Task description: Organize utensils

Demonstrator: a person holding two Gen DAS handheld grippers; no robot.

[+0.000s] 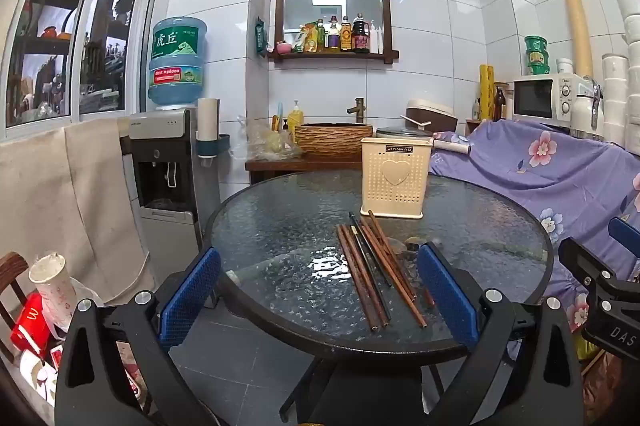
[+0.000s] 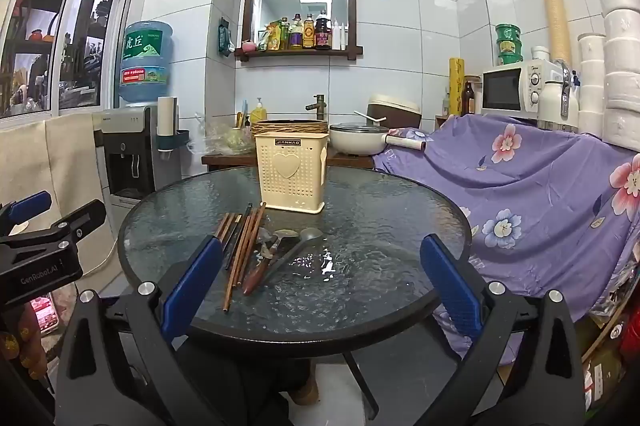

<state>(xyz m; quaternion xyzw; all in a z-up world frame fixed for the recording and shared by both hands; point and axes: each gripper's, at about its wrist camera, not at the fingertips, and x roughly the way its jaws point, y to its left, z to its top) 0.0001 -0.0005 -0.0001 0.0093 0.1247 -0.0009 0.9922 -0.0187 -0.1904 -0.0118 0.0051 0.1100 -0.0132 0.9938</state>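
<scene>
chopsticks (image 1: 376, 270): loose bundle, centre of frame on glass table (image 1: 280, 218), spoons (image 2: 288, 246) beside them.
holder (image 1: 396, 177): upright behind, empty as far as you can see.
left gripper (image 1: 320, 290): wide open, holding nothing.
right gripper (image 2: 320, 278): same.
step: nothing picked yet.
next: you close on one chopstick pair, then lift to the holder.

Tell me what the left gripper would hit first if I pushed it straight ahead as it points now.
Most likely the chopsticks lying on the glass table; they sit just right of centre between the open left gripper. Beyond them stands the cream utensil holder. Height above the table is hard to judge.
</scene>
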